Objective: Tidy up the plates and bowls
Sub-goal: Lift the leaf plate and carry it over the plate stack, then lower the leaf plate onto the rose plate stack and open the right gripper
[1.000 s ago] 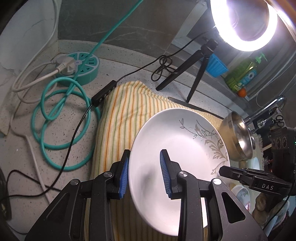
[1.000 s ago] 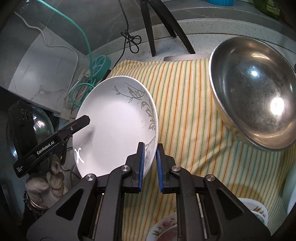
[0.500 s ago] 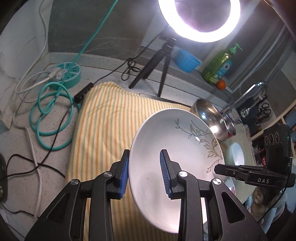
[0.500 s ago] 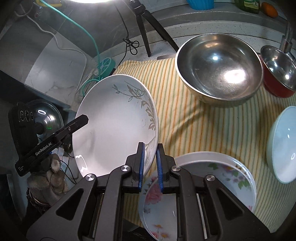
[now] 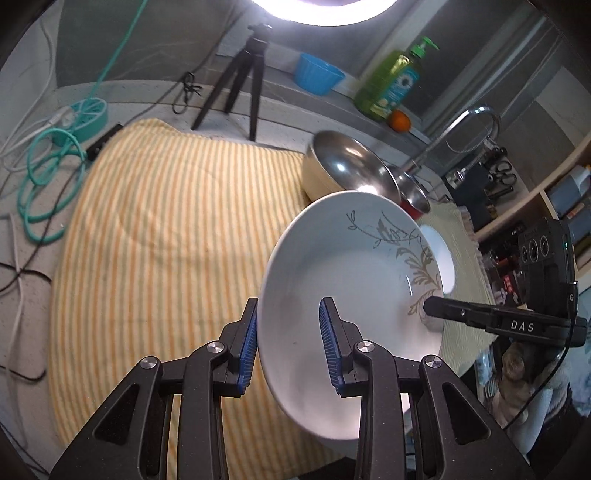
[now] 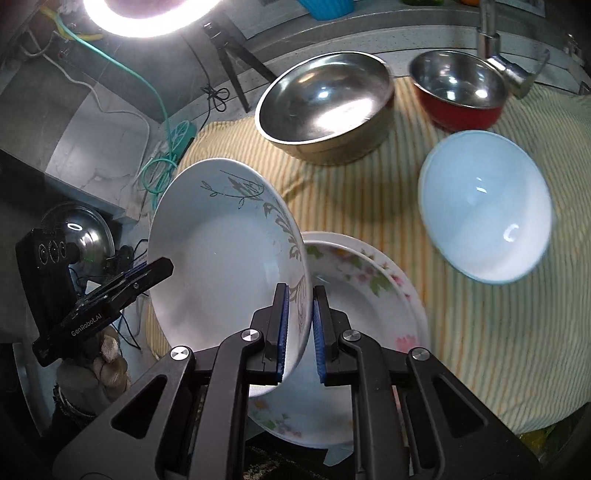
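**Plate carried between two grippers over striped cloth**

Plate in mid-air — a white plate [image 5: 343, 280] with a grey leaf pattern along one rim is held tilted above a yellow striped cloth [image 5: 159, 236], gripped from both sides. The left gripper [image 5: 290, 347] has its blue pads on either side of the plate's near rim, one pad behind the plate and one on its face. The right gripper [image 6: 298, 328] pinches the patterned edge, its jaws nearly pressed together with only the thin rim between them. Each gripper's black body shows at the edge of the other's view, with a gloved hand beneath.

Just below the plate, at the cloth's near edge, lies a floral plate [image 6: 365, 295] with pink flowers. To its right sits a pale blue bowl [image 6: 484, 206]. Farther back stand a large steel bowl [image 6: 325, 107] and, right of it, a red bowl [image 6: 460, 92] with a steel inside — close beside a curved tap [image 5: 476, 118]. A ring light [image 6: 147, 14] glares from the far side on its black tripod [image 5: 236, 81]; teal cable [image 5: 48, 173] coils on the counter at the left.
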A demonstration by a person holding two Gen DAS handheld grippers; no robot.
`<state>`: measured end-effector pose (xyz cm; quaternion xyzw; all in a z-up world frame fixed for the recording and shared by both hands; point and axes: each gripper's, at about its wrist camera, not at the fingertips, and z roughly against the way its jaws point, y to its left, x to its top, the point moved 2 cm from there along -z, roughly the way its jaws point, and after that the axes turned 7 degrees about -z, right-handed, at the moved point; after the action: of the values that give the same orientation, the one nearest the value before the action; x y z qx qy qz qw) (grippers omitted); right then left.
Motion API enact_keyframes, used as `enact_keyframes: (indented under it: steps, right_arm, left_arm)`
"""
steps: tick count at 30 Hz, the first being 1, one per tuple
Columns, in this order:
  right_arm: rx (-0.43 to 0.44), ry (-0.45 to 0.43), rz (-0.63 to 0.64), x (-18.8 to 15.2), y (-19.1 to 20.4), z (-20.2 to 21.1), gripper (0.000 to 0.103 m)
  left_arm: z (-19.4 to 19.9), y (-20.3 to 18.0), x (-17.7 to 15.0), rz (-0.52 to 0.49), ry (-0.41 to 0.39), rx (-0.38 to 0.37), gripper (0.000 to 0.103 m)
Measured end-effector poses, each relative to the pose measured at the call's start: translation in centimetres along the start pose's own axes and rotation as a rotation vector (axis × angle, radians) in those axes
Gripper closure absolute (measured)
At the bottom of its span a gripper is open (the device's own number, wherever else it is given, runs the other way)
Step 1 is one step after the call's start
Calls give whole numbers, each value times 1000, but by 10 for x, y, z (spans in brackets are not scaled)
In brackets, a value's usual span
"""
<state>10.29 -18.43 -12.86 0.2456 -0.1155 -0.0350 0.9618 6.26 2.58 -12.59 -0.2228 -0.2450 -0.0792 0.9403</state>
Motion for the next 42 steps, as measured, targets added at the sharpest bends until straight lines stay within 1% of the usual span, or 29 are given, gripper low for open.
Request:
enact_keyframes:
  steps: [8,16,21,29,38,42]
  right_arm:
    - [-26,11,-28,-16,-29,13,90]
    - [-40,30,-57,-34,-46,13,90]
    - [-48,34,-69,-42,-53,11,90]
    - [-60,31,-72,-46,-60,11,90]
    - [-112,20,-16,-49,-52,7,90]
    - [-149,13,25,-51,-47,6,90]
  left_arm:
    - [-11,-29,-14,-22,38,-25,73]
    - [-24,-42,-27,-35,87,-32,73]
    - [-28,-47,-31,-48,101,-22,73]
    - [-35,-50,-34,-57,115,-13,73]
    - [-36,-51,-36,-81,113,22,73]
    - [-36,-53,-36,-103,110,51,73]
